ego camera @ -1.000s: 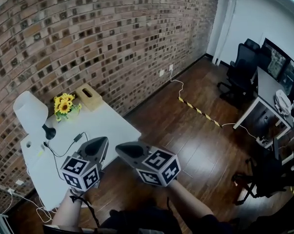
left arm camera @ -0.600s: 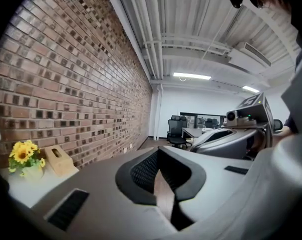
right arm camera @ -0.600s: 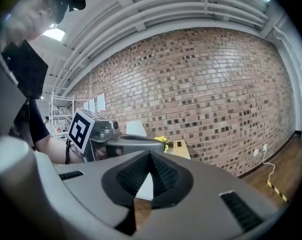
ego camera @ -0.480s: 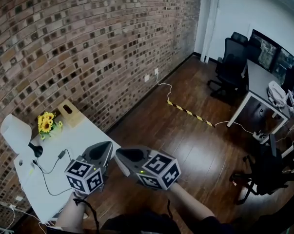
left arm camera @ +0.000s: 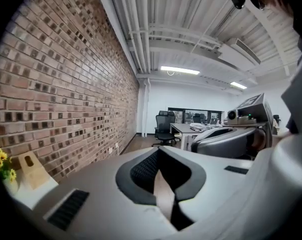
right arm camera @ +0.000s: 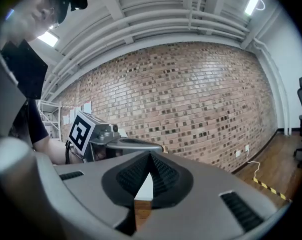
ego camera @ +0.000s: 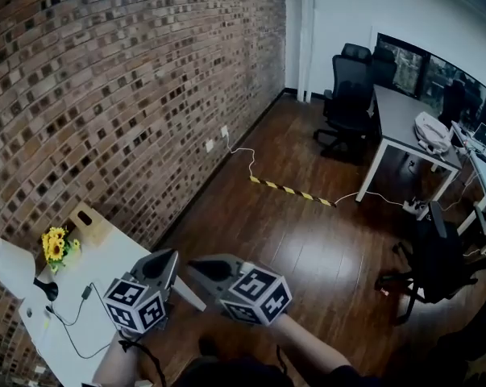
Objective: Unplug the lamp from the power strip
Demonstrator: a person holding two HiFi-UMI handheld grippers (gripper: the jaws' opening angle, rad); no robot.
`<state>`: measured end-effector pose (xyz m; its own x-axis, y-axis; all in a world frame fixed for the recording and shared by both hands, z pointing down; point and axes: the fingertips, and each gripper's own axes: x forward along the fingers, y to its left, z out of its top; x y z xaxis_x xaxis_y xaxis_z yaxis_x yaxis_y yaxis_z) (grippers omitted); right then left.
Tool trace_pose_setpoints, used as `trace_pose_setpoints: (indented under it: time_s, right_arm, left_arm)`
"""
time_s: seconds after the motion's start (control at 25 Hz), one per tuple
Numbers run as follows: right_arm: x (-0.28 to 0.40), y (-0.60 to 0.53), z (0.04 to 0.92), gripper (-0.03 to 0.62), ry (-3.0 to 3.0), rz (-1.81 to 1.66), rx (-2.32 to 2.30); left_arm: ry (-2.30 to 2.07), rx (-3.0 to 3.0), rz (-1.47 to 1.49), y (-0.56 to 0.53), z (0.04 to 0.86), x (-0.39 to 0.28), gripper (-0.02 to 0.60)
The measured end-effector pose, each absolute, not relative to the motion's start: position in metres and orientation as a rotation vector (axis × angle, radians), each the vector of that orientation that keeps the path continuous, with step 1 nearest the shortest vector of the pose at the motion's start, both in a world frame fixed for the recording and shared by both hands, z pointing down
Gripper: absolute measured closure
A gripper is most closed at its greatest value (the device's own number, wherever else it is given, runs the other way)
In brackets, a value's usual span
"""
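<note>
Both low centre of the head view, side by side, tips converging, close but not touching. The left gripper [ego camera: 170, 258] angles up-right, jaws together, nothing between them. The right gripper [ego camera: 194, 268] angles up-left, jaws together, empty. Marker cubes face the camera. The left forearm [ego camera: 118, 359] sits bottom left; the right forearm [ego camera: 307, 347] runs to the bottom edge.

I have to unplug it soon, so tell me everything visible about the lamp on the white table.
The lamp stands at the white table's left end by the brick wall, beside yellow flowers. A white, matt shade sits tilted on a short black stem and base. A thin black cord trails from it across the tabletop; its plug is out of view.
</note>
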<state>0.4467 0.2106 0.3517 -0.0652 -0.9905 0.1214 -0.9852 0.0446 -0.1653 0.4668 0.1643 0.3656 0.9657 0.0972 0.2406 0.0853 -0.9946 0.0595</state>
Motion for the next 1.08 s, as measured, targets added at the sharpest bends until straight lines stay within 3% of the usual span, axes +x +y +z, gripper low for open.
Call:
trace_pose_setpoints:
  time_s: [0.36,1.08]
  right_arm:
    - [0.497,0.221,0.363,0.608,2.120,-0.377,-2.321]
    - [0.585,0.102,0.356,0.608,1.972,-0.373,-2.482]
  left_arm:
    - [0.332,2.974,0.400,0.174,0.382,0.528,0.565]
    - [0.565,2.862,0.426,0.072,0.397,0.629,0.565]
